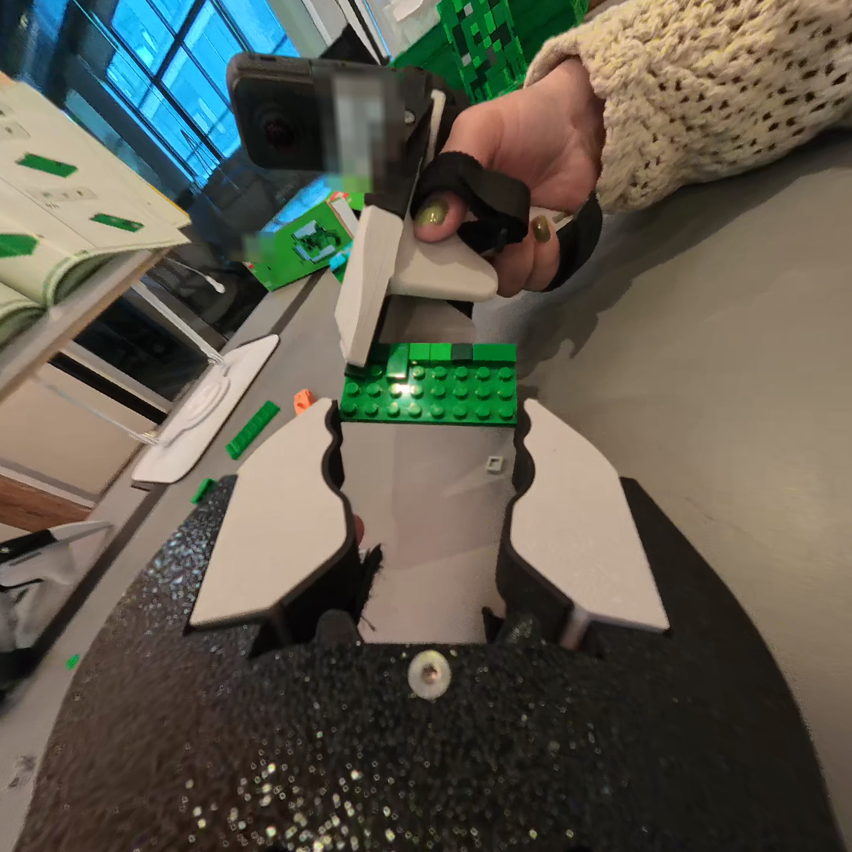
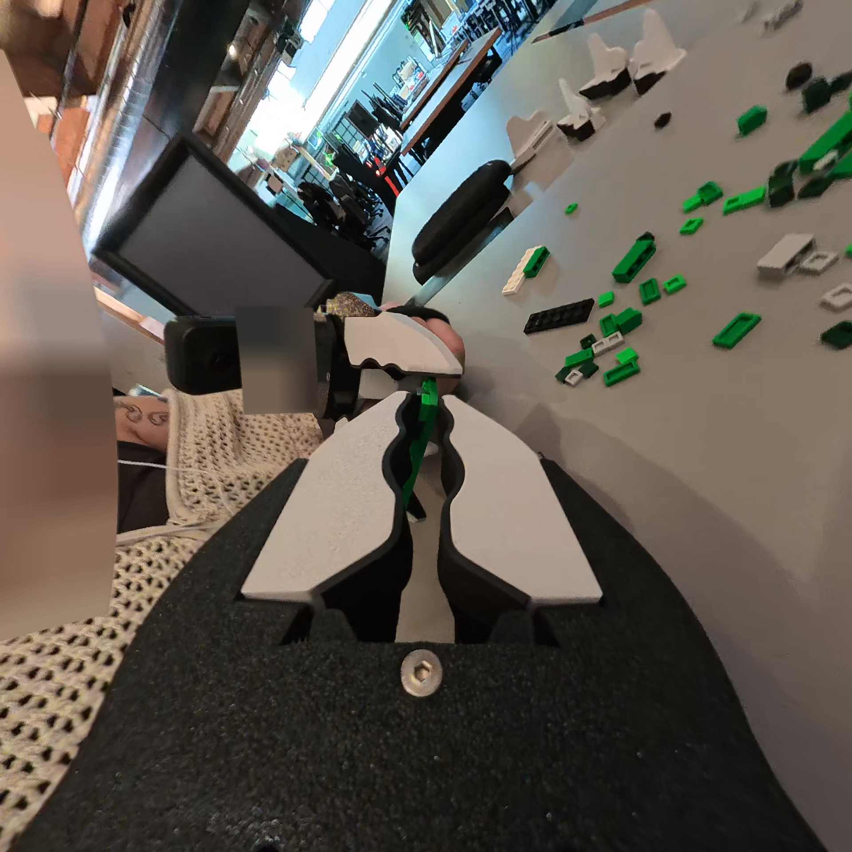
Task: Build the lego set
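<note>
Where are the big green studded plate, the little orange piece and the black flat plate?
green studded plate (image 1: 428, 392), left wrist view, studded top.
orange piece (image 1: 303, 400), left wrist view, its side.
black plate (image 2: 559, 316), right wrist view, its top.

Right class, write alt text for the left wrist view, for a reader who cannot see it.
A green studded plate sits between the wide-open jaws of the left gripper, above a grey table. The right gripper, held by a hand in a cream knitted sleeve, touches the plate's far left corner, beside a row of green tiles.
</note>
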The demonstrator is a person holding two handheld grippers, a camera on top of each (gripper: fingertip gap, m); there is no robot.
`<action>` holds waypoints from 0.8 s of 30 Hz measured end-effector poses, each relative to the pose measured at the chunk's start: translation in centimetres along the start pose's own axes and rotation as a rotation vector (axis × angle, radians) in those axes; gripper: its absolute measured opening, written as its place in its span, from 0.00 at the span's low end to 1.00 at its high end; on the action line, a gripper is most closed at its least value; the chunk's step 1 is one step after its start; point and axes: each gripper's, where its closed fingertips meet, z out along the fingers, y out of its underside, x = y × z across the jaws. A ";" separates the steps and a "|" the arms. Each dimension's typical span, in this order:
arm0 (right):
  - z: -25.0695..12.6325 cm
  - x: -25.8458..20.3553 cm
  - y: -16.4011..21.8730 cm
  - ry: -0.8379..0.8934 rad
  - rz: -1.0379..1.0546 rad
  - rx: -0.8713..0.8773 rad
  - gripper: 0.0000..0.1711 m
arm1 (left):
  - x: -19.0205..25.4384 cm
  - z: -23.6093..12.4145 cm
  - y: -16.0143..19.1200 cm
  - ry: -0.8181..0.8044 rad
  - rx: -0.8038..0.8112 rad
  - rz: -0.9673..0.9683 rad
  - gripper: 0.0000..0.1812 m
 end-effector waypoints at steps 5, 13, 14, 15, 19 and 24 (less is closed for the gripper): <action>-0.4 -1.4 -0.5 -0.018 -0.250 0.015 0.05 | -0.1 -0.4 -1.7 0.001 0.091 -0.045 0.40; -0.6 -3.6 0.3 -0.066 -0.567 0.008 0.04 | -0.7 -1.0 -2.4 0.115 0.149 -0.370 0.27; -0.6 -3.8 0.3 -0.064 -0.607 0.012 0.04 | -0.7 -1.0 -2.3 0.119 0.147 -0.374 0.23; -0.5 -3.9 0.5 -0.058 -0.646 0.009 0.04 | -0.6 -1.1 -2.3 0.123 0.146 -0.364 0.20; -0.3 -4.2 0.9 -0.036 -0.761 -0.001 0.04 | -0.1 -1.1 -2.8 0.101 0.167 -0.259 0.08; -0.3 -4.7 0.6 -0.031 -0.807 0.042 0.04 | -0.4 -1.3 -3.2 0.083 0.188 -0.262 0.05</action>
